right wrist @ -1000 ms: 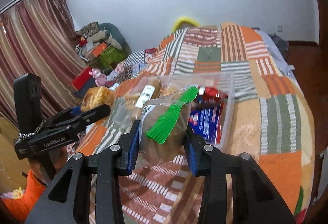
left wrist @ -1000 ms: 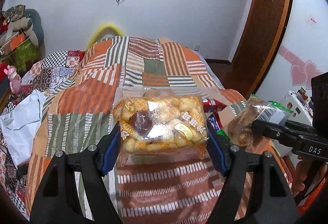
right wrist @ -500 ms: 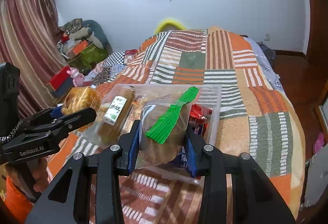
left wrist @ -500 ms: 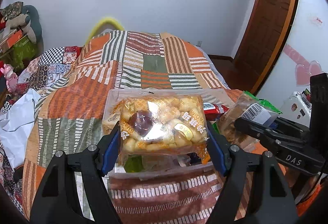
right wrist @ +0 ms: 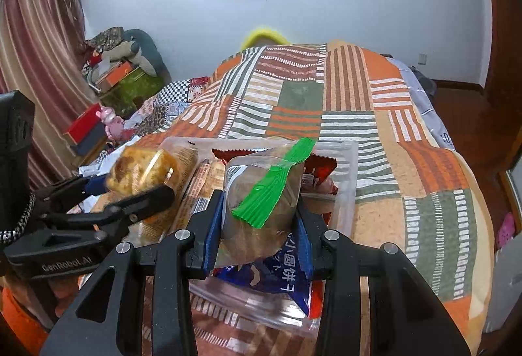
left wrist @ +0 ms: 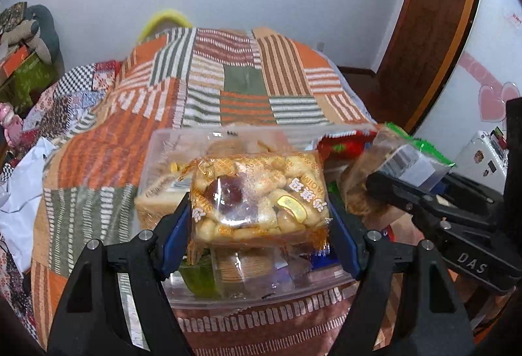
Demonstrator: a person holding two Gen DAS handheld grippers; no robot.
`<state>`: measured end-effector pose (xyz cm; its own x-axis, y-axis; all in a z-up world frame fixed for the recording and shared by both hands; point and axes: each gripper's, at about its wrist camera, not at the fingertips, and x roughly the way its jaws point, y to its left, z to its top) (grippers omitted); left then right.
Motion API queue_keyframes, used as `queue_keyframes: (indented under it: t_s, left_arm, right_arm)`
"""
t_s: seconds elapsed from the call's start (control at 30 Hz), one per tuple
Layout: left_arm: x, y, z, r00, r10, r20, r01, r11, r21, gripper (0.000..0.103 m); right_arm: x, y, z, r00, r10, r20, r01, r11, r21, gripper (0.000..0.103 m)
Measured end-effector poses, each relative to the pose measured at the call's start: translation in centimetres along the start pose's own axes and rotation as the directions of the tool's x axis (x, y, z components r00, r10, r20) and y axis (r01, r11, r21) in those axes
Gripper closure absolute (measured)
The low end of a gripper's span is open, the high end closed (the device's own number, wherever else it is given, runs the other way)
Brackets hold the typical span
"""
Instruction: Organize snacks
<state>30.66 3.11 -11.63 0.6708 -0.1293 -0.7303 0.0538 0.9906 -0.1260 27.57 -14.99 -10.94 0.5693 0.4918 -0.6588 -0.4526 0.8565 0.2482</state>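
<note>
My left gripper is shut on a clear yellow bag of puffed snacks and holds it over a clear plastic bin full of snack packs on the bed. My right gripper is shut on a brown cake pack with a green strip, held over the same bin. The right gripper and its pack show at the right of the left wrist view. The left gripper and its bag show at the left of the right wrist view.
The bin holds a blue pack, a red pack and long bread packs. A patchwork quilt covers the bed. Clutter and boxes stand left, a wooden door right.
Both grippers have moved forward with their packs, from in front of the bin to over it. The bin now lies below both packs.
</note>
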Motion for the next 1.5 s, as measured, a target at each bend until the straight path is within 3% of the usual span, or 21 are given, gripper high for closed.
queue_keyframes:
  t_s: [0.23,0.53,0.7,0.93,1.1,1.4,1.5]
  left_arm:
    - [-0.5,-0.9,-0.7,1.0,0.014,-0.003,-0.014,0.999,0.046,0.021]
    - [-3.8,-0.8,-1.3,0.999,-0.001,0.042,-0.001,0.999,0.036,0.019]
    - [-6.7,-1.0,-1.7,0.996,-0.001,0.093,-0.002,0.999,0.035,0.018]
    - [-11.8,-1.4,-1.7,0.98,-0.012,0.2,0.007,1.0,0.026,0.018]
    - [-16.2,-1.7,-1.9,0.952,-0.025,0.305,0.02,1.0,0.017,0.014]
    - [-23.3,-2.9,-3.6,0.874,0.02,0.486,-0.035,0.999,0.022,0.002]
    - [-24.5,-3.2,-4.2,0.856,0.029,0.515,-0.047,0.999,0.023,0.001]
  right_arm:
    - [-0.4,0.1,-0.5,0.999,-0.013,-0.037,0.012,1.0,-0.014,0.061]
    - [-1.9,-0.3,-2.0,0.995,-0.06,-0.076,0.059,0.998,-0.026,0.032]
    - [-4.1,-0.5,-2.0,0.996,-0.076,-0.048,0.075,0.997,-0.021,0.024]
    - [-8.1,0.6,-0.9,0.996,-0.083,0.038,0.084,0.996,-0.025,0.023]
    - [-12.0,2.4,-0.1,0.986,-0.076,0.146,0.084,0.995,-0.049,0.021]
    - [-17.9,6.0,-0.6,0.946,-0.071,0.316,0.101,0.992,-0.081,0.017]
    - [-19.1,6.7,-0.8,0.934,-0.077,0.348,0.112,0.99,-0.082,0.011]
